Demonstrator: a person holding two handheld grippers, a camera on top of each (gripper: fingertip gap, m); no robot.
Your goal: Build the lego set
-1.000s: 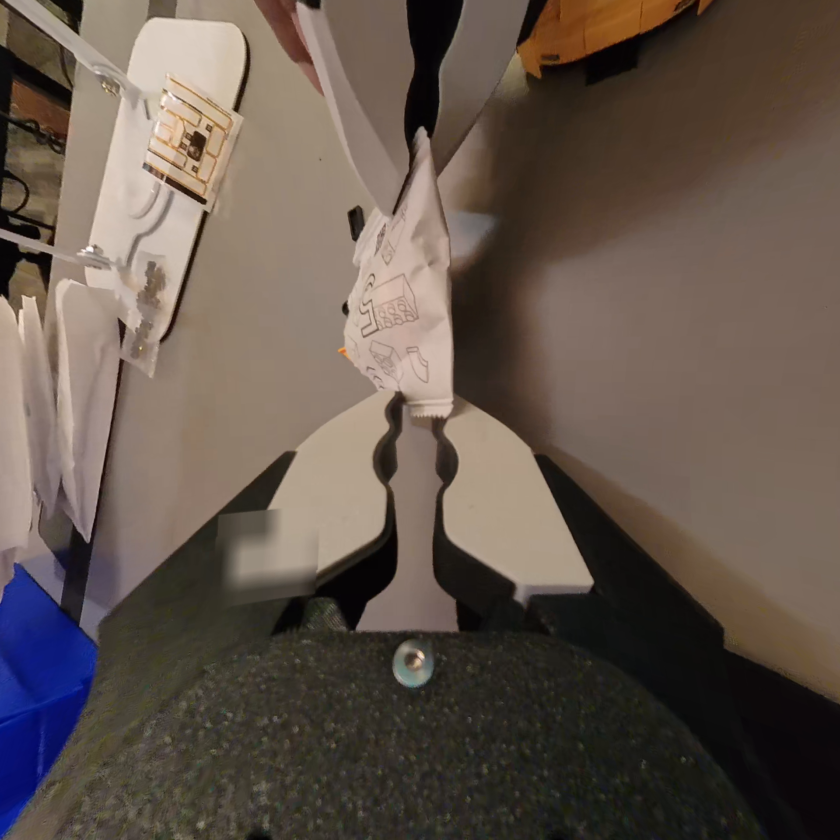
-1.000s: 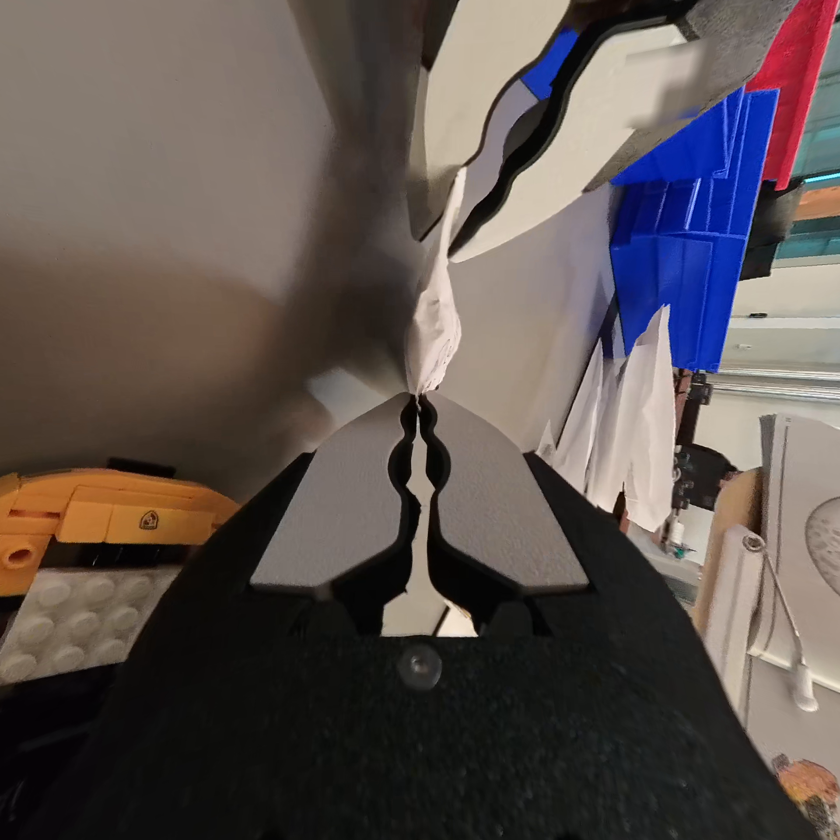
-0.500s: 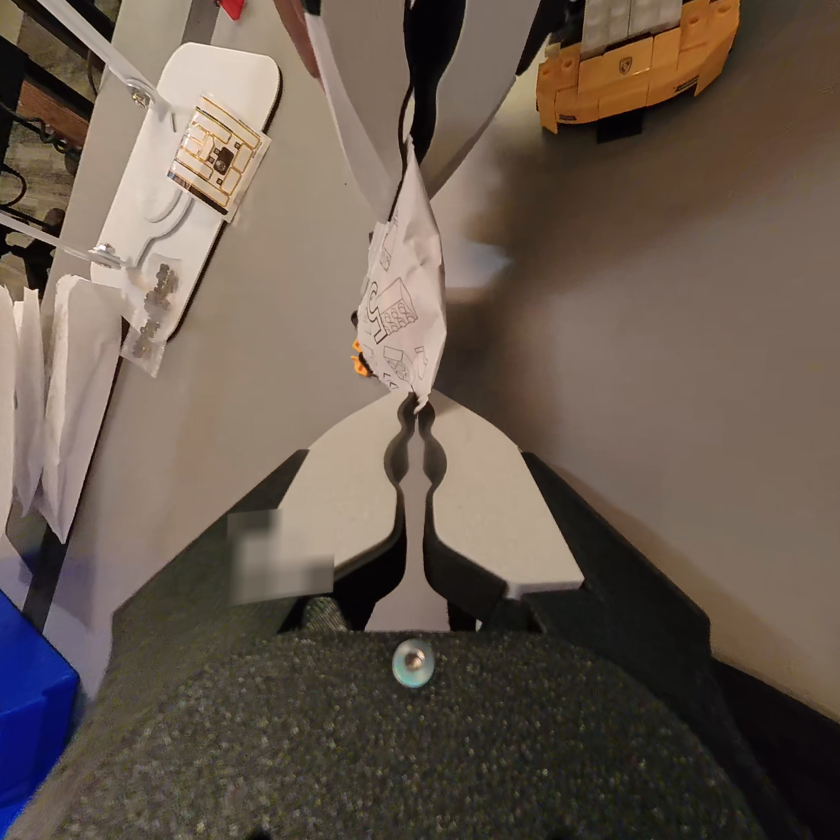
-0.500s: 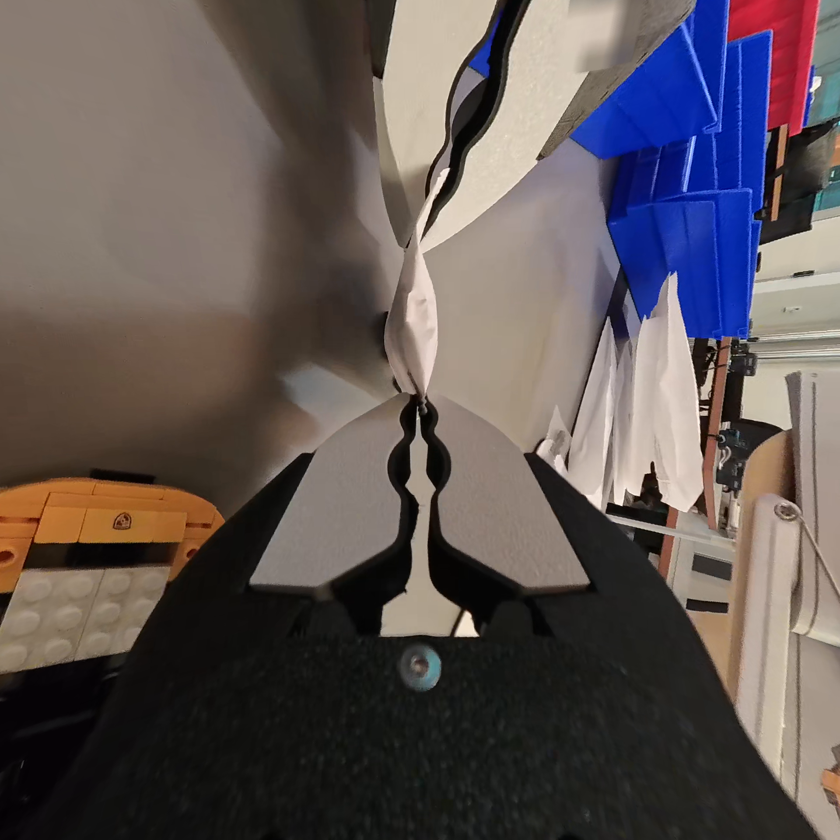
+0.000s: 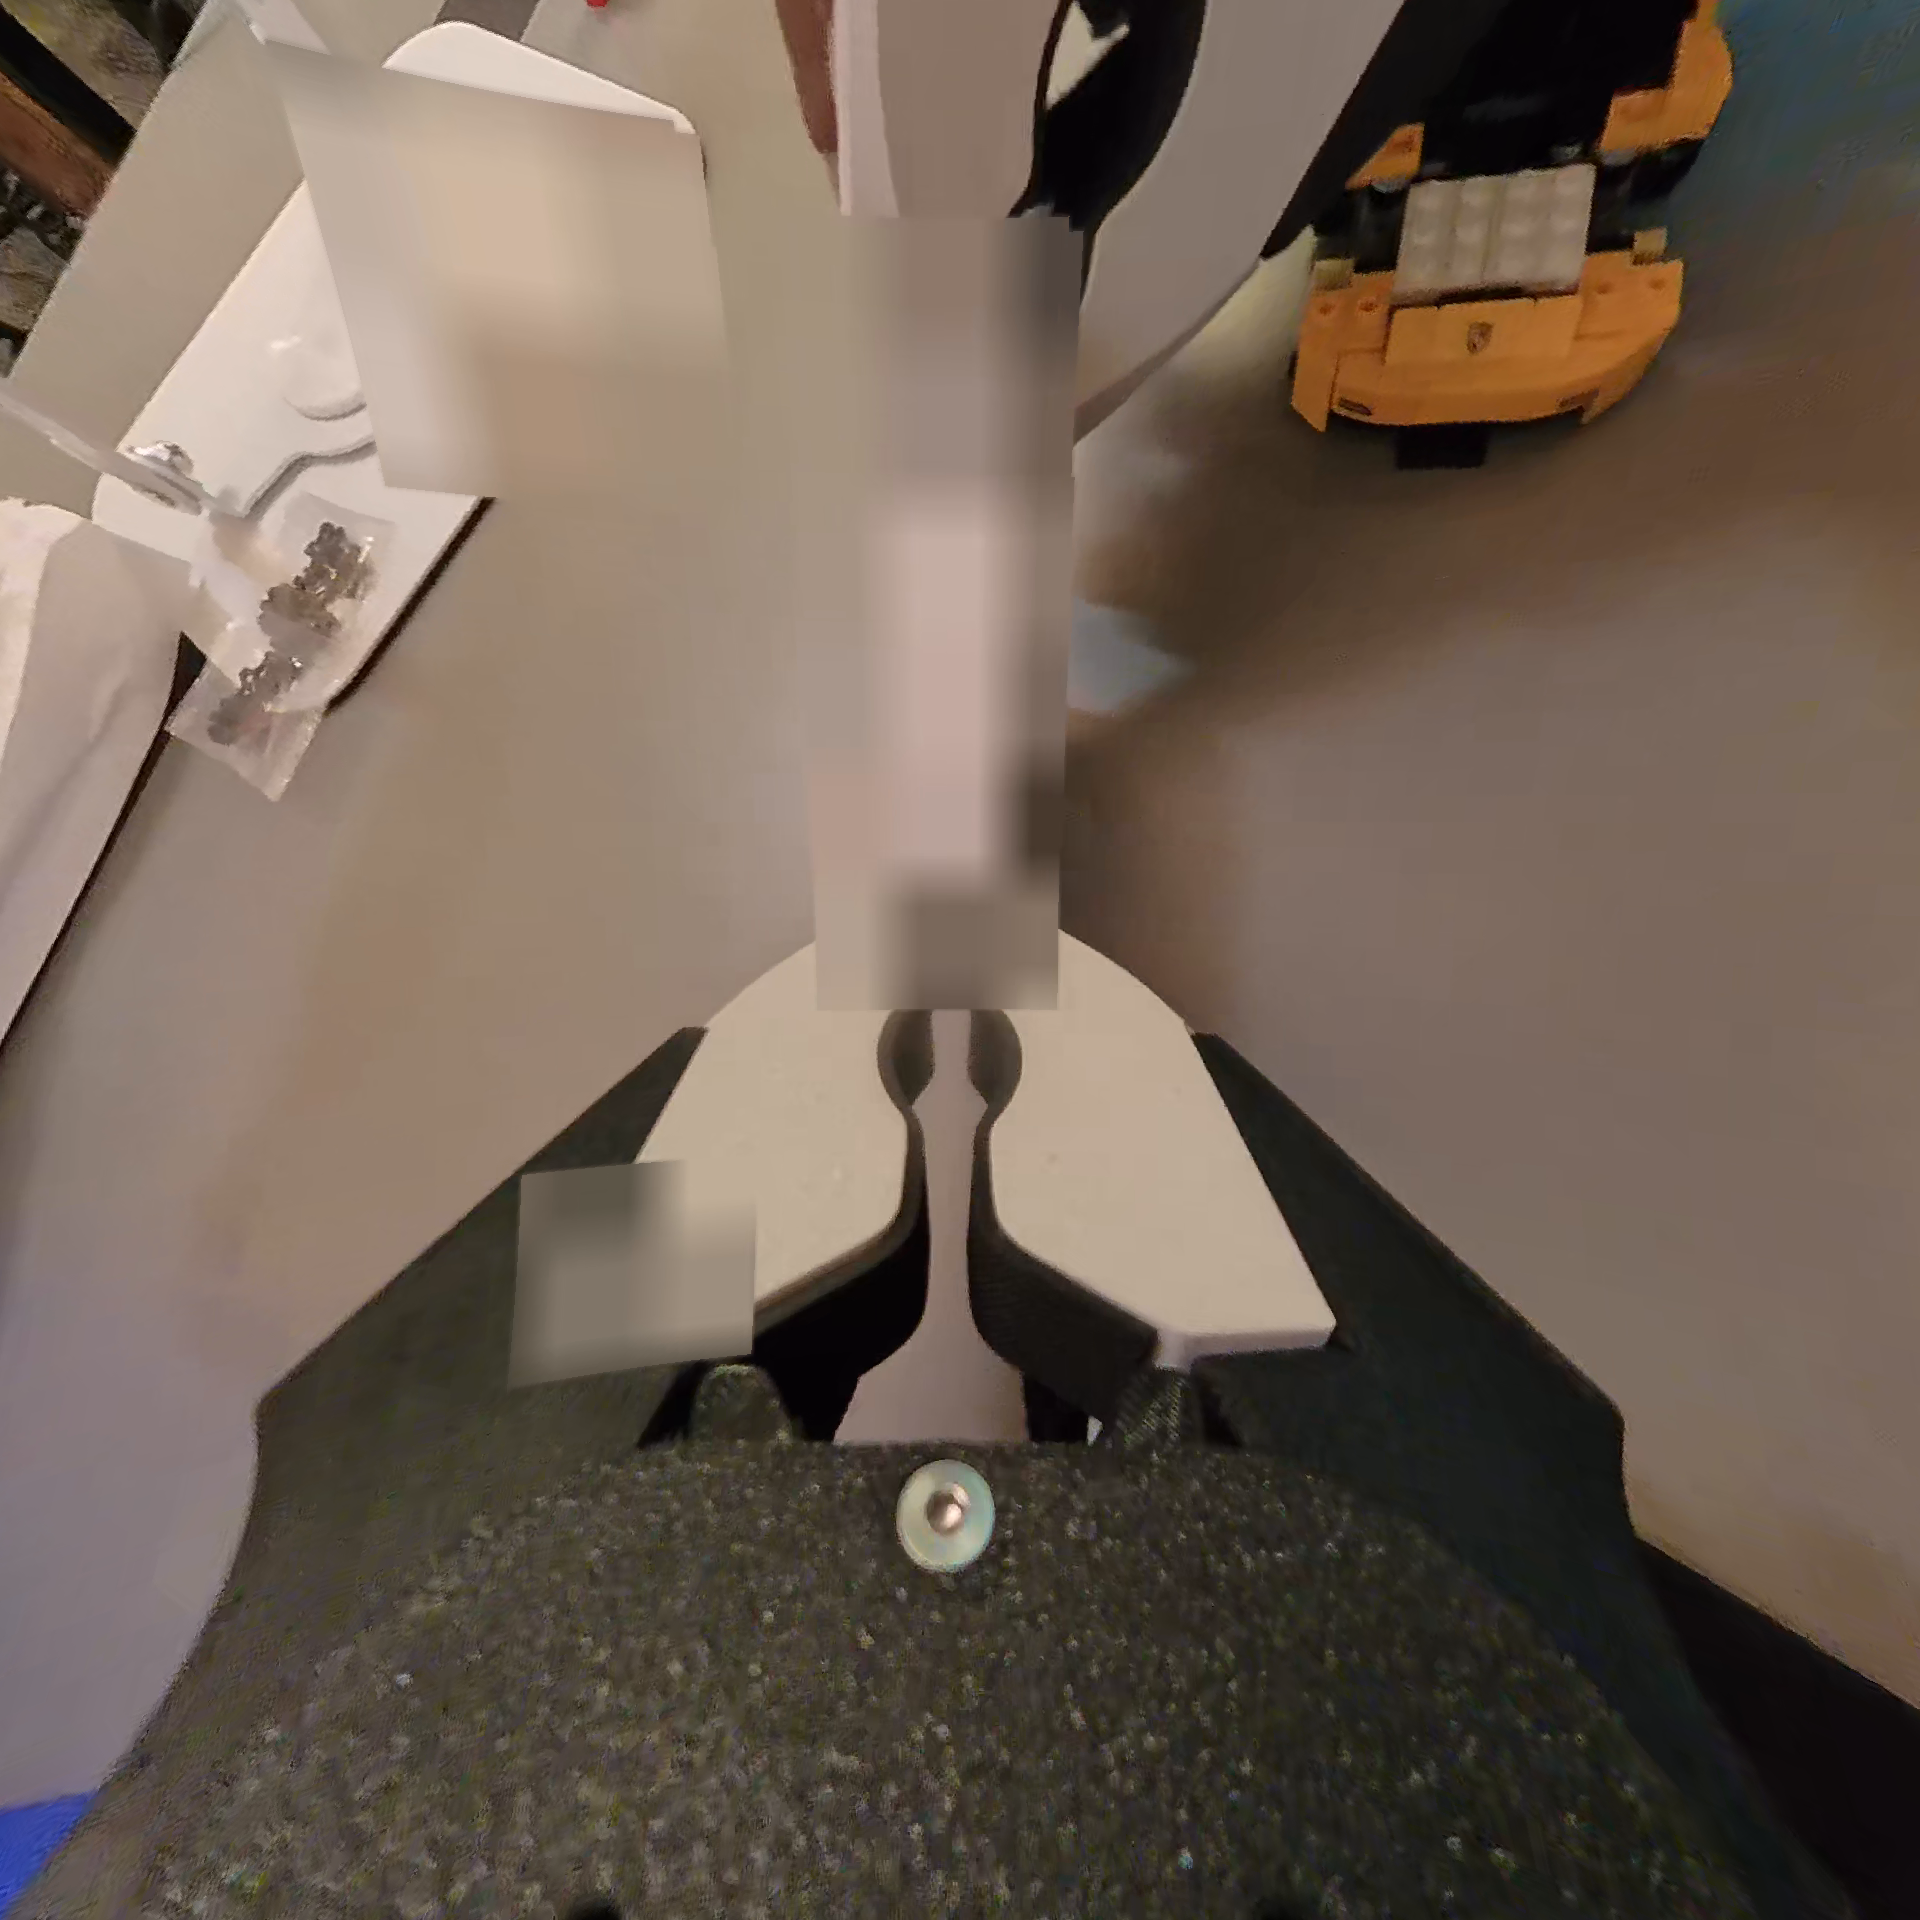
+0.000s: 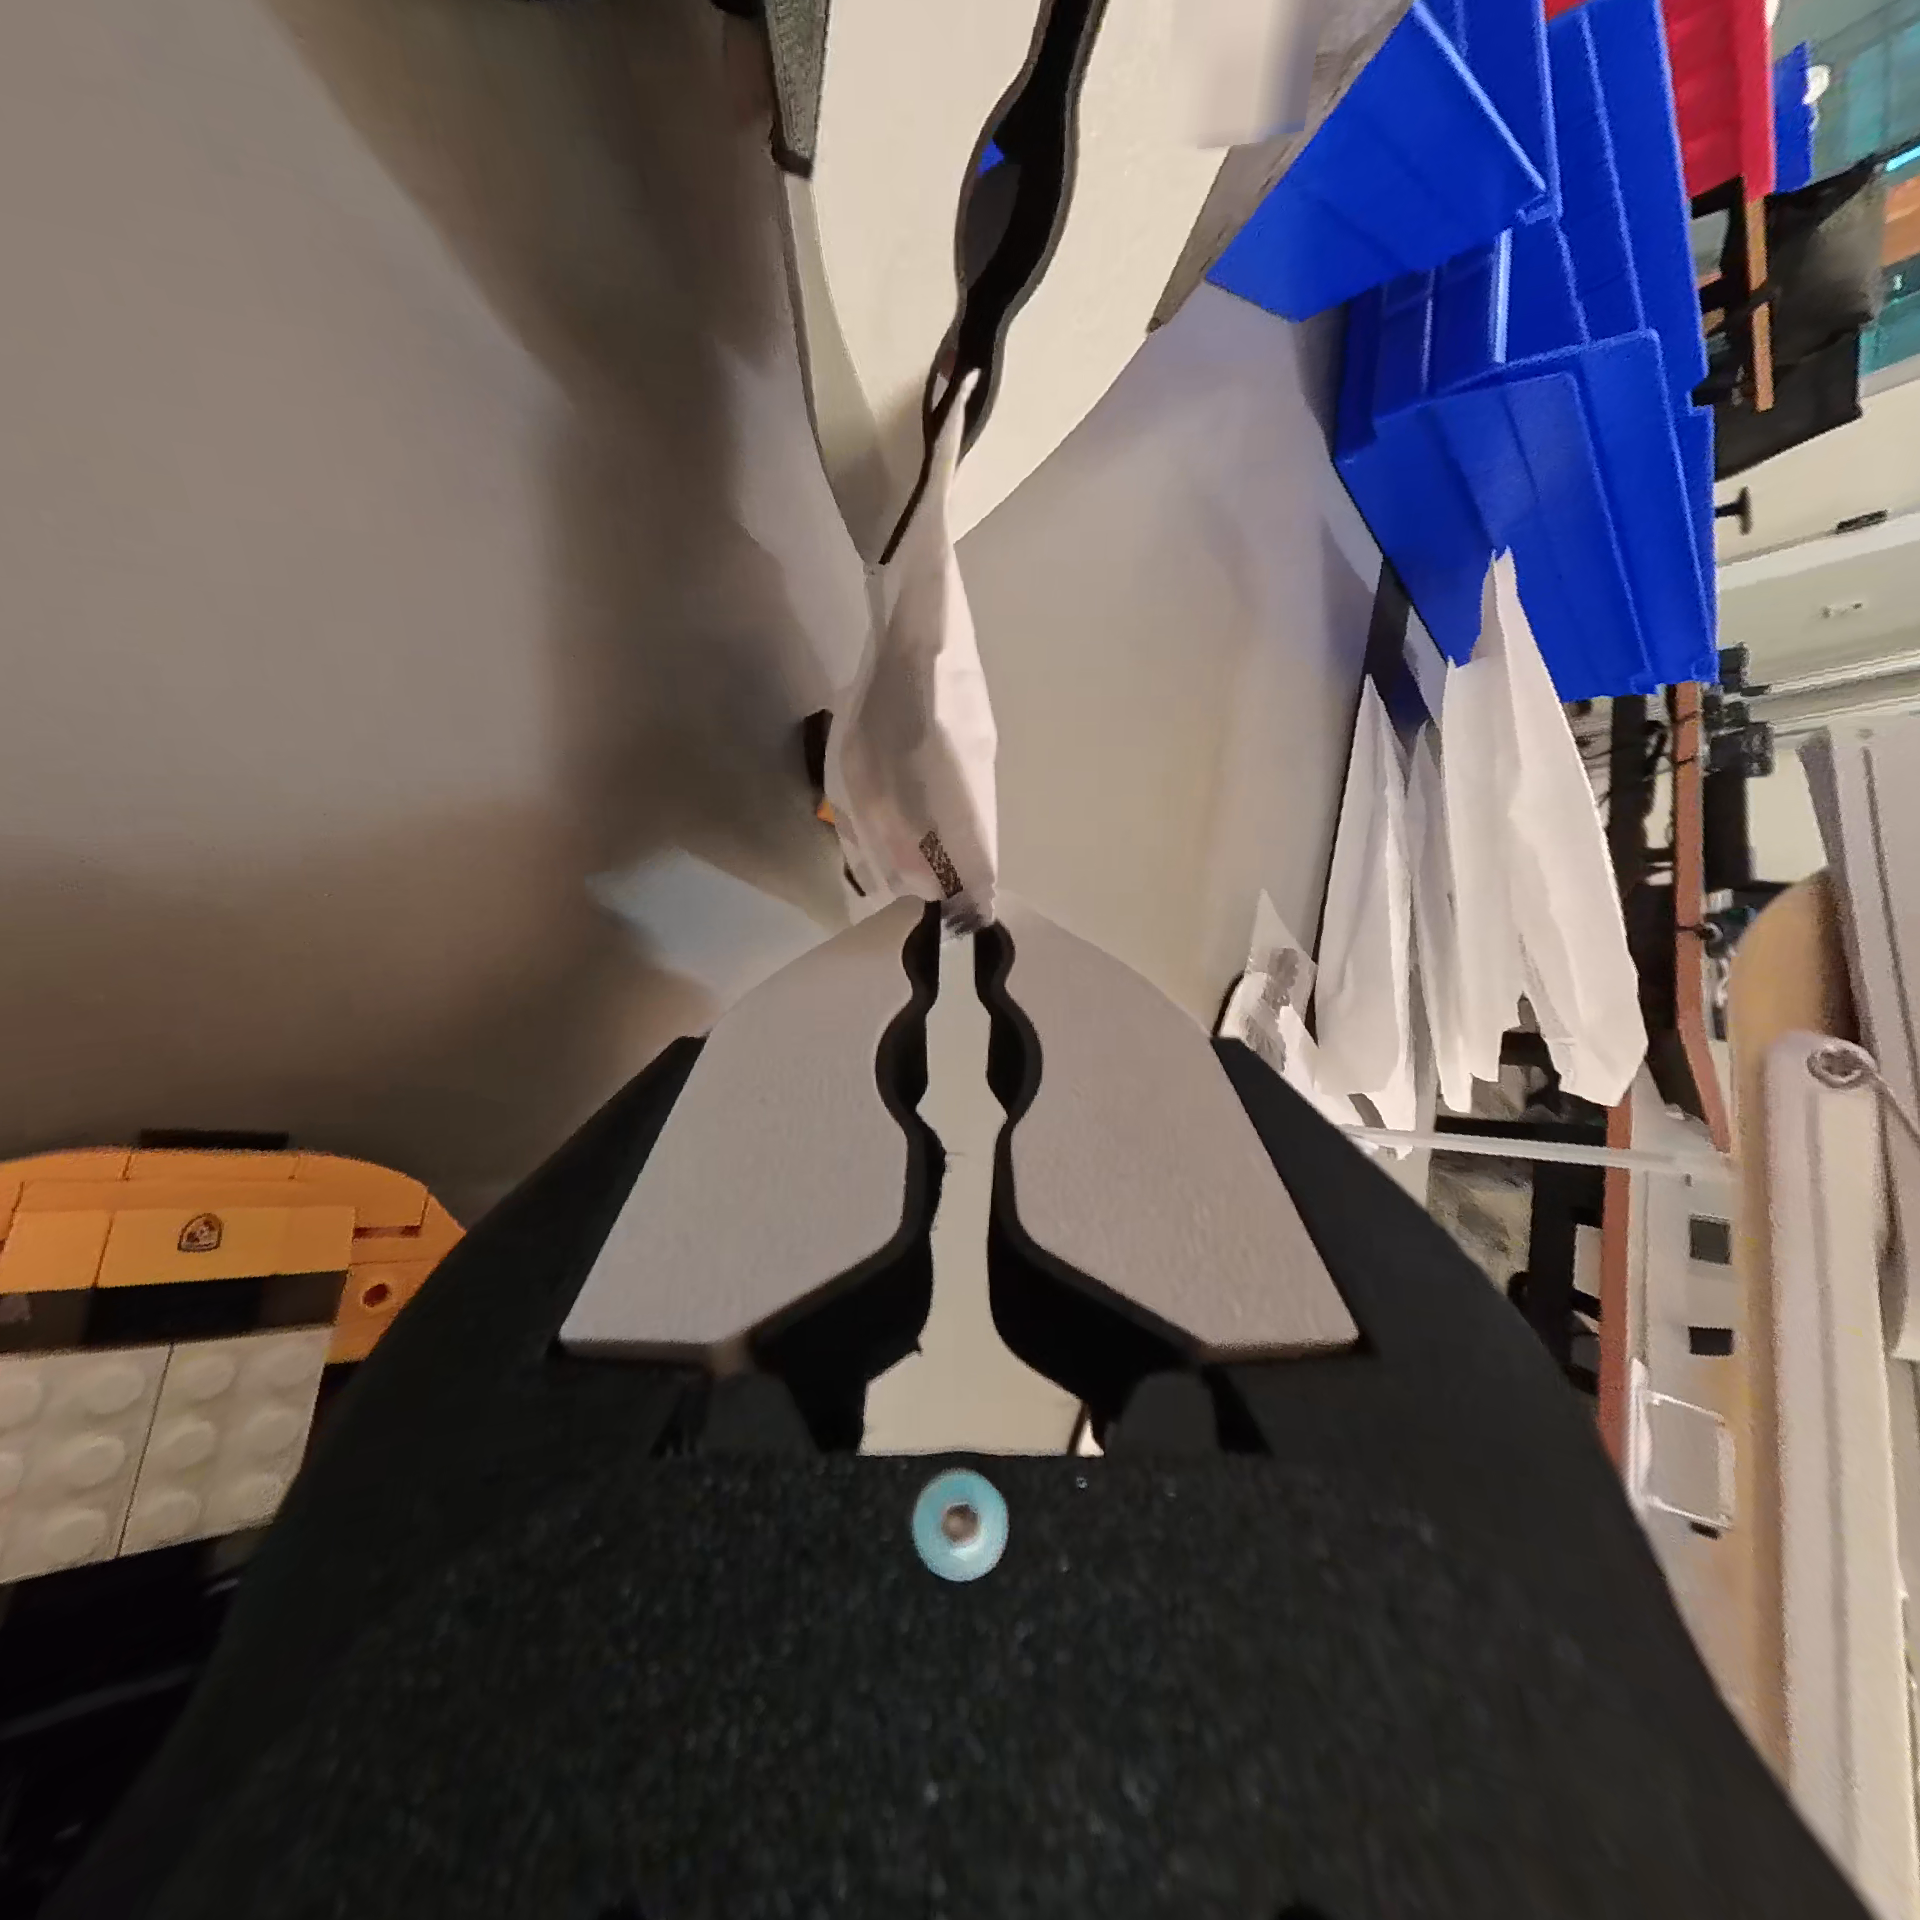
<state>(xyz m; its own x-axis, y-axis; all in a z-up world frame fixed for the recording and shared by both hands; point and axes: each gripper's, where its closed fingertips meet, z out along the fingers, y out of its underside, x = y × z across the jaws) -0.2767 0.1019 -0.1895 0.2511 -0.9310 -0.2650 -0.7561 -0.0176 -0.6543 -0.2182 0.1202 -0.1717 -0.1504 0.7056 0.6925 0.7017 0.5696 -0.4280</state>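
Right gripper (image 6: 961, 920): your jaws pinch the white paper bag (image 6: 920, 727) at its near end.
Left gripper (image 6: 935, 436): your jaws clamp the far end.
Yellow lego car (image 5: 1475, 291): on grey table (image 5: 1558, 831).

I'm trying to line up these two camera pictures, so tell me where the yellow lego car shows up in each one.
Left wrist view: the yellow lego car sits at upper right on the grey table, nose toward the camera.
Right wrist view: the car is at the left edge, below the middle, partly cut off.
Shared landmark: the blue bins, upper right in the right wrist view, just a sliver at lower left in the left wrist view.
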